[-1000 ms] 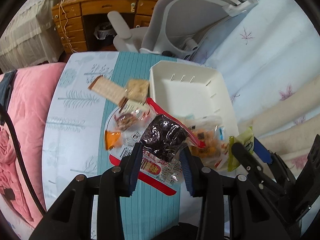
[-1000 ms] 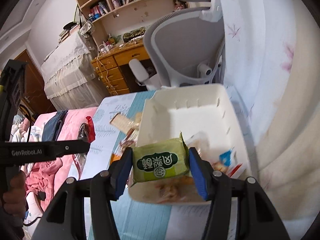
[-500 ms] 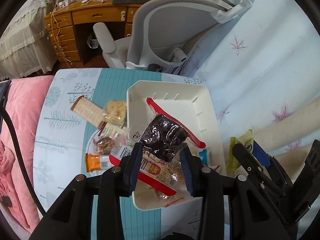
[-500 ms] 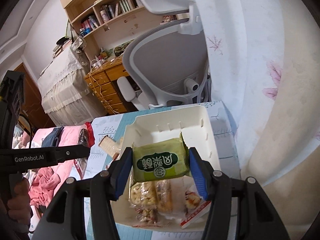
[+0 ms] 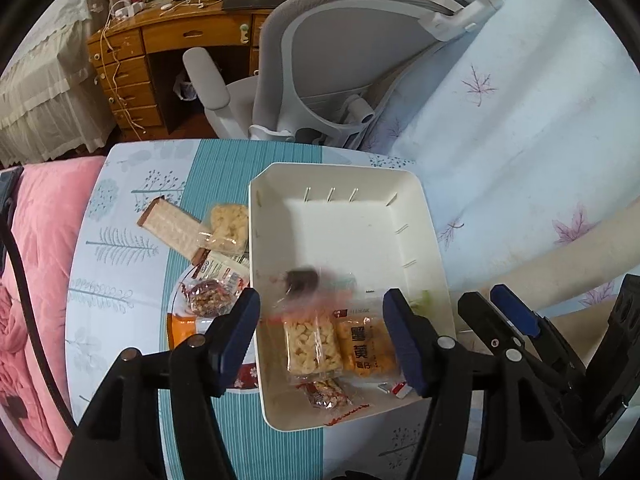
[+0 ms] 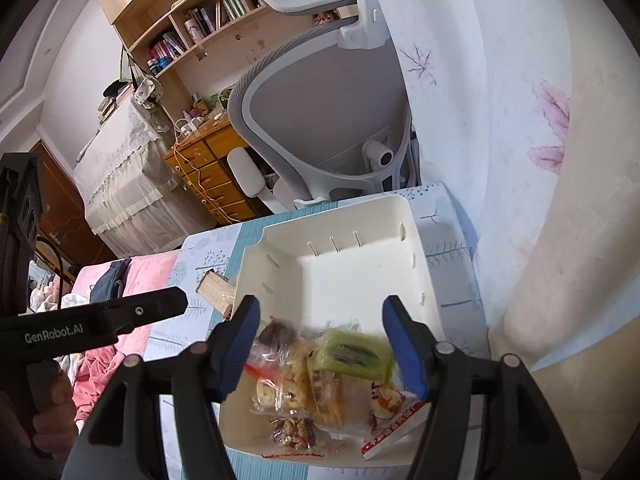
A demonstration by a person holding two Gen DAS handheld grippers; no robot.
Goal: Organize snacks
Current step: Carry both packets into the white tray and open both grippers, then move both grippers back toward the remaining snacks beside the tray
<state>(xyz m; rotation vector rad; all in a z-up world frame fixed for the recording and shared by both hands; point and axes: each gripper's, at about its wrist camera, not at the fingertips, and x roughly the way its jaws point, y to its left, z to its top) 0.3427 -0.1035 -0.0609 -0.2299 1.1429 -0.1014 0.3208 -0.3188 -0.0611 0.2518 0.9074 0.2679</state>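
A white bin [image 5: 424,216] [image 6: 416,240] stands on the patterned table and holds several snack packets at its near end. My left gripper [image 5: 322,336] is open above that end; a dark clear-wrapped snack [image 5: 302,280] blurs below it, loose in the bin. My right gripper [image 6: 320,340] is open too; a green packet [image 6: 352,356] blurs between its fingers, free of the pads, over the pile. Several snacks [image 5: 208,232] still lie on the table left of the bin.
A grey office chair [image 5: 320,64] stands past the table's far edge, with a wooden desk [image 5: 160,48] behind it. Pink bedding [image 5: 32,260] lies left. A floral sheet [image 5: 540,120] is to the right.
Both grippers have opened. The dark snack left my left gripper and the green packet left my right gripper; both drop into the bin. Both views moved over the bin.
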